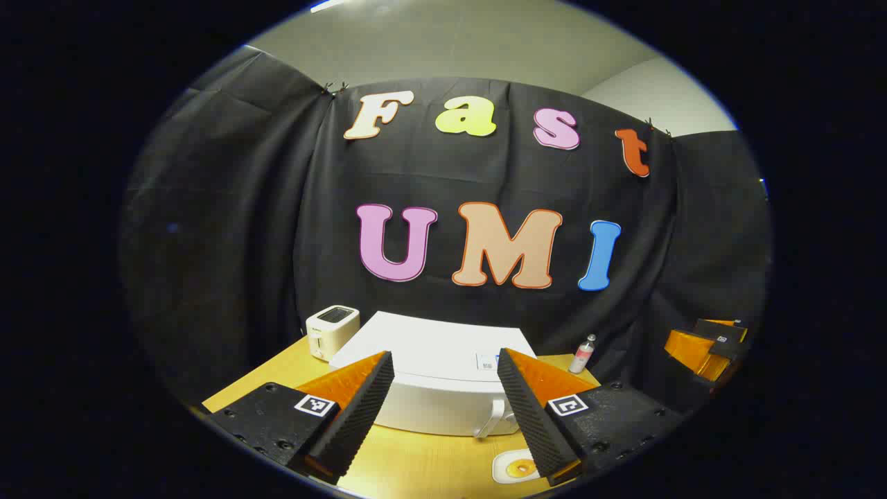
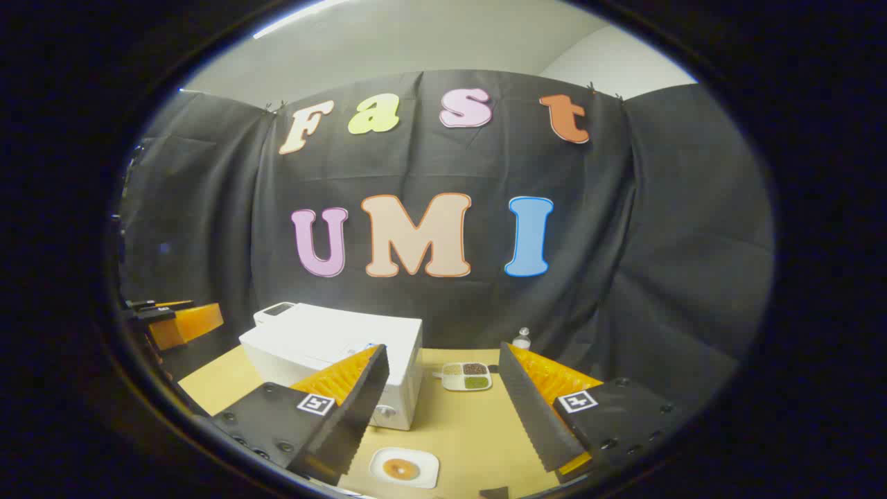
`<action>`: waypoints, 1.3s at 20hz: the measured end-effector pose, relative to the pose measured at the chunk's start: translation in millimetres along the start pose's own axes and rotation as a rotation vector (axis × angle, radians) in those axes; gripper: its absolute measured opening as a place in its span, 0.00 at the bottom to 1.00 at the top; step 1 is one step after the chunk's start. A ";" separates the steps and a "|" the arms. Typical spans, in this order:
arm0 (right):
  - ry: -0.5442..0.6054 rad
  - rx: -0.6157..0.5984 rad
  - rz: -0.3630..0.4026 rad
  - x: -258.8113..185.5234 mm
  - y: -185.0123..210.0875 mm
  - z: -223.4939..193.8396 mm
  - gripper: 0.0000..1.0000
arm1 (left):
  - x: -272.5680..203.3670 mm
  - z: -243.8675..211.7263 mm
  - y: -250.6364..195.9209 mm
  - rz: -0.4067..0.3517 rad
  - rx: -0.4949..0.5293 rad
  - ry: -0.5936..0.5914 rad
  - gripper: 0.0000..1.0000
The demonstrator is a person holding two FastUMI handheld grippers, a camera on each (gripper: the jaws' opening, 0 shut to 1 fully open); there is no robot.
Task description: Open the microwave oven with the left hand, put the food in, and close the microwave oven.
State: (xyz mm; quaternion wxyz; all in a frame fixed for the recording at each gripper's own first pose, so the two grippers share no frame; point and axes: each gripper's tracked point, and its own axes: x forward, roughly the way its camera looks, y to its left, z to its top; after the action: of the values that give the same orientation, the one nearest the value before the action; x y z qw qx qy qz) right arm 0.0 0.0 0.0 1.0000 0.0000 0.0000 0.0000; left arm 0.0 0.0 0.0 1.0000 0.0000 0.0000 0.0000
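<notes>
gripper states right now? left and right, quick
Left gripper: open, holding nothing, aimed at the microwave oven.
Right gripper: open, holding nothing, above the plate of food.

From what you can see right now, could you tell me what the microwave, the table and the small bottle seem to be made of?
Microwave: smooth white casing, probably painted metal or plastic, with a soft sheen; its handle looks like glossy white plastic.
Table: light wood or wood-look laminate, smooth, with a faint glare.
Bottle: likely clear plastic or glass; too small to be sure.
</notes>
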 end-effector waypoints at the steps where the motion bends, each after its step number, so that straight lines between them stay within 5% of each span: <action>1: -0.004 0.005 0.000 -0.4 -2.8 1.3 0.97 | 0.0 1.2 -3.7 -0.007 0.009 -0.004 0.96; 15: 0.019 0.051 0.002 9.6 -26.2 0.7 0.97 | -0.2 -3.0 -22.4 0.017 0.009 -0.008 0.95; 26: 0.062 0.046 -0.048 2.8 -51.0 -20.8 0.96 | -0.8 -93.2 -32.9 -0.003 0.023 0.198 0.96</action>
State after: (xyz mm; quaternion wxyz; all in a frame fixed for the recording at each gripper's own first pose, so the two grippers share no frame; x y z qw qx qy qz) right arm 2.8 -51.0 -20.8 0.9990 0.0229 0.0310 -0.0237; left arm -0.8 -32.9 -93.2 0.9950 0.0115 0.0988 -0.0016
